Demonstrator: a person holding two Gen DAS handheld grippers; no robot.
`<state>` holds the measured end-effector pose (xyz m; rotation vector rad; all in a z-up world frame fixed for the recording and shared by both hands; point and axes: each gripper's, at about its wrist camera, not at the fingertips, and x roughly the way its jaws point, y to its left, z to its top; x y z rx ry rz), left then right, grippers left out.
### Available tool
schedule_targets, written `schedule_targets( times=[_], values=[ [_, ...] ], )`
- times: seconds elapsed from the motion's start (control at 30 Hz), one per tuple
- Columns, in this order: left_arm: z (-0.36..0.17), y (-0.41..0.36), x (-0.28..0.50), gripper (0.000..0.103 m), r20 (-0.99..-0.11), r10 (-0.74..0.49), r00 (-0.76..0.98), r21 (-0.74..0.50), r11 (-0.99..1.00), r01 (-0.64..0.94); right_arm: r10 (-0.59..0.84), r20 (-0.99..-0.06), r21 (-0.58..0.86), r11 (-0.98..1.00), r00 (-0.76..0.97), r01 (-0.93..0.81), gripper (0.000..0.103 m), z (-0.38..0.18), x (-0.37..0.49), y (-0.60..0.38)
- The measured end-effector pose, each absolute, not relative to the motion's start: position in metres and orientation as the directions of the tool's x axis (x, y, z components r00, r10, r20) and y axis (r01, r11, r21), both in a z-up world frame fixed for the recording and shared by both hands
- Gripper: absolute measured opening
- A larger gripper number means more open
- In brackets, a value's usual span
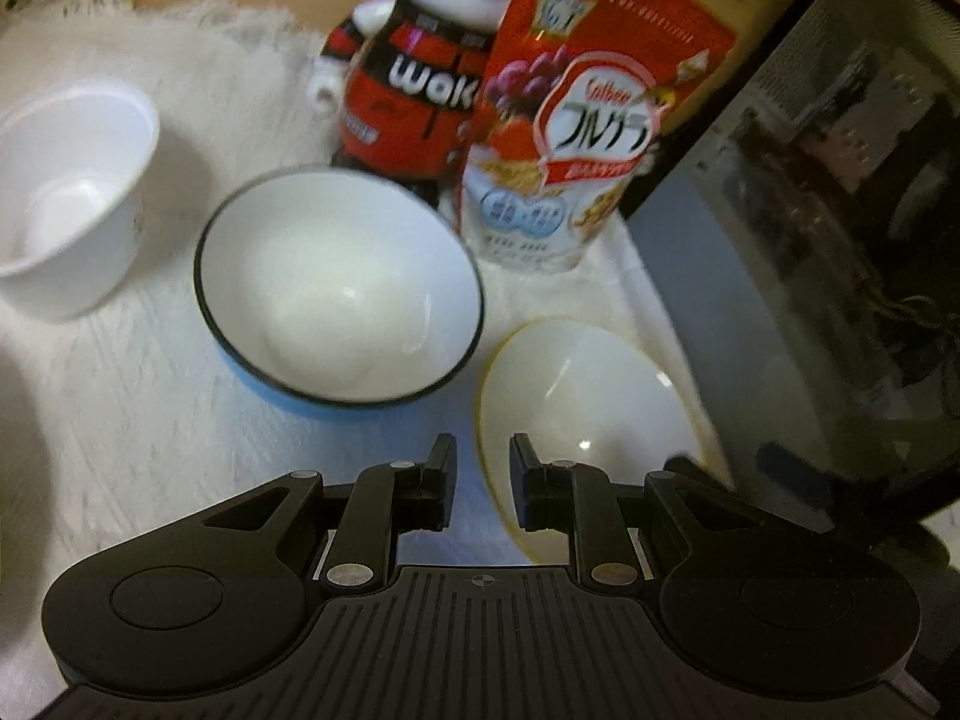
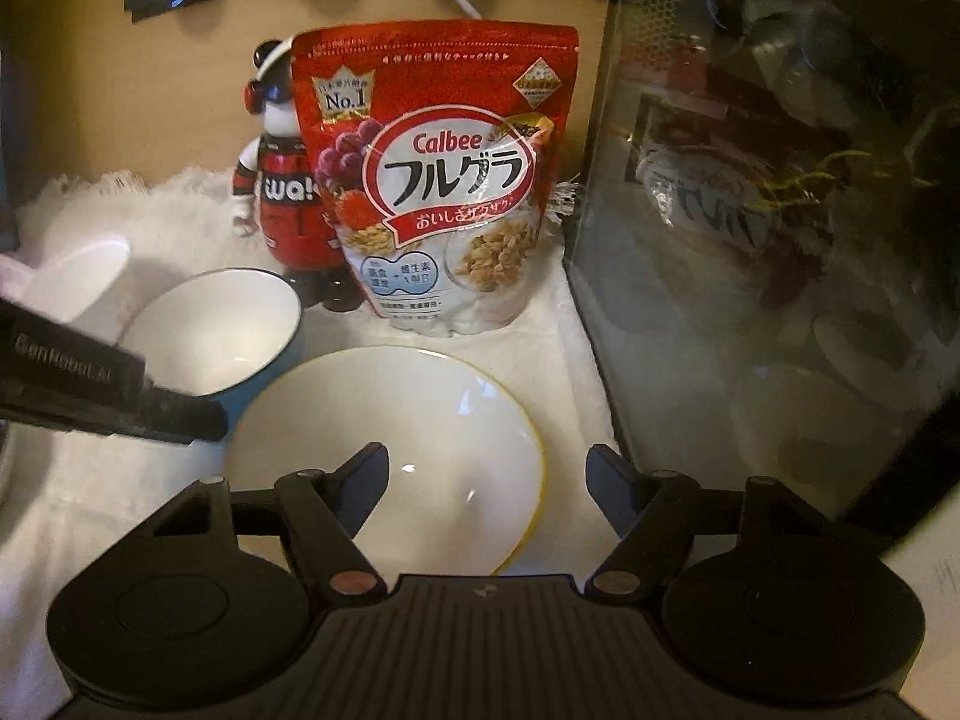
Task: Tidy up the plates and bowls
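Note:
A white bowl with a gold rim (image 1: 588,408) (image 2: 408,420) sits on the white cloth closest to me. Left of it stands a blue bowl with a black rim (image 1: 339,288) (image 2: 210,330), and farther left a plain white bowl (image 1: 66,192) (image 2: 78,276). My left gripper (image 1: 483,468) hovers at the gold-rimmed bowl's left rim, its jaws a narrow gap apart and pressing nothing. From the right wrist view its tip (image 2: 198,417) shows beside that rim. My right gripper (image 2: 486,468) is open and straddles the same bowl's right rim, one finger over the inside, the other outside.
A red cereal bag (image 1: 576,120) (image 2: 444,180) and a red-and-black figurine (image 1: 414,78) (image 2: 282,192) stand upright just behind the bowls. A dark glass case (image 1: 810,240) (image 2: 780,240) walls off the right side, close to the gold-rimmed bowl. The fringed white cloth (image 1: 150,420) covers the table.

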<state>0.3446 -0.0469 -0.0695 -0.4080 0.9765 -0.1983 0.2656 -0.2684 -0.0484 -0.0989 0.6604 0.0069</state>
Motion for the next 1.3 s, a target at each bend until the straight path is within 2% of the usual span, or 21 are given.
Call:
schedule_targets(
  times=[0.23,0.37,0.5,0.57,0.6,0.87,1.0,1.3],
  values=[
    [-0.094,-0.053,0.367,0.021,-0.789,-0.359,0.499,-0.438,0.898,-0.047,-0.097,-0.631,-0.204,0.978,0.769,-0.044,0.068,-0.073,0.298,-0.265],
    [-0.105,-0.053,0.376,0.023,-0.801,-0.379,0.464,-0.444,0.895,-0.037,-0.101,-0.665,-0.21,0.976,0.74,-0.055,0.067,-0.084,0.317,-0.264],
    [-0.113,-0.053,0.38,0.021,-0.796,-0.413,0.442,-0.474,0.88,-0.031,-0.068,-0.713,-0.172,0.982,0.698,-0.08,0.067,-0.092,0.332,-0.268],
    [-0.113,-0.056,0.38,0.019,-0.794,-0.435,0.425,-0.486,0.874,-0.012,-0.016,-0.742,-0.116,0.988,0.671,-0.104,0.063,-0.095,0.335,-0.271],
    [-0.112,-0.056,0.379,0.022,-0.785,-0.45,0.425,-0.495,0.869,0.005,0.012,-0.756,-0.082,0.99,0.655,-0.114,0.063,-0.097,0.335,-0.273],
    [-0.104,-0.051,0.368,0.022,-0.798,-0.469,0.378,-0.498,0.867,0.023,0.08,-0.765,0.031,0.996,0.639,-0.087,0.063,-0.089,0.317,-0.277],
    [-0.096,-0.039,0.349,0.026,-0.811,-0.444,0.381,-0.467,0.884,0.035,0.101,-0.775,0.063,0.995,0.624,-0.083,0.063,-0.088,0.298,-0.263],
    [-0.083,0.021,0.3,0.026,-0.84,-0.362,0.405,-0.398,0.917,-0.005,0.215,-0.779,0.136,0.975,0.588,-0.177,0.063,-0.094,0.26,-0.199]
  ],
)
